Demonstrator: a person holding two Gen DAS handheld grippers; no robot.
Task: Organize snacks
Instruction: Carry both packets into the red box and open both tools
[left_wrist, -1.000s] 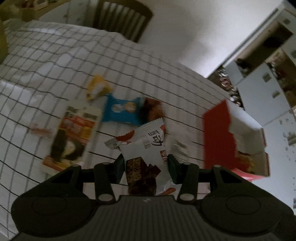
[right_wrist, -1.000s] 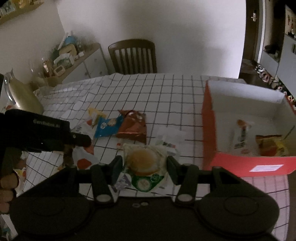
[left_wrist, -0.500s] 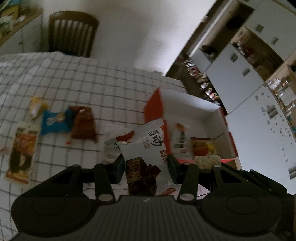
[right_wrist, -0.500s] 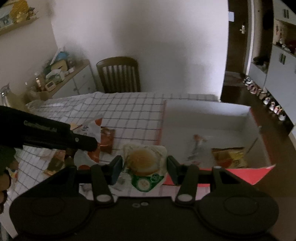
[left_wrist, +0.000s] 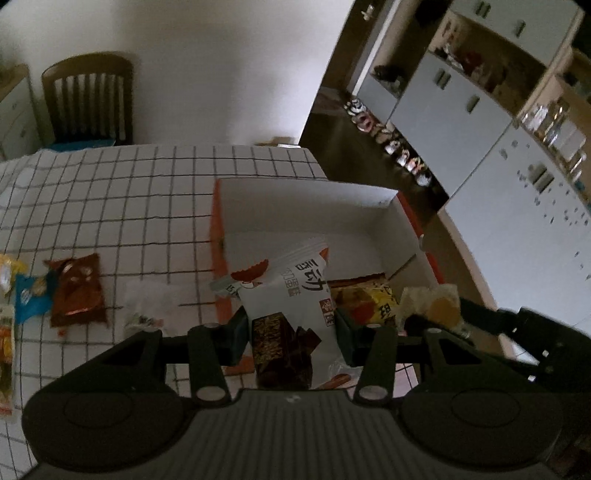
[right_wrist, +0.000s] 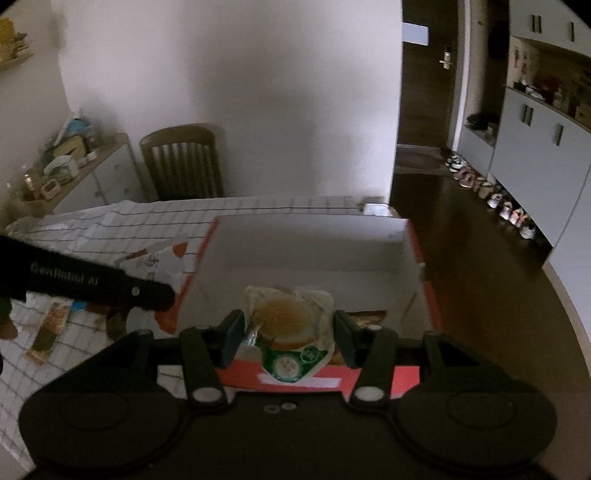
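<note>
Red-walled and white inside, the box (left_wrist: 369, 218) sits at the desk's (left_wrist: 110, 192) right end and serves as the landmark for everything else. Both grippers hang over its near edge. The left gripper (left_wrist: 288, 325) has its jaws closed on a white snack packet (left_wrist: 291, 280) printed with a dark chocolate bar, held upright above the box's near left corner. The right gripper (right_wrist: 288, 332) has its jaws pinched on a clear-wrapped bun (right_wrist: 284, 317) with a green label, poised over the box's near wall.

Inside the box, a yellow-and-red packet (left_wrist: 369, 299) already lies near the front wall; most of the floor behind it looks bare. I judge the sorting partly done, with these two items at the point of release.

Left of the box, several snacks remain on the checked cloth: a brown packet (left_wrist: 75, 291), a blue packet (left_wrist: 31, 299) beside it, a clear wrapper (left_wrist: 147, 306) closer to the box, and a long orange packet (right_wrist: 48, 328) at the far left edge. Those look like the work remaining.
</note>
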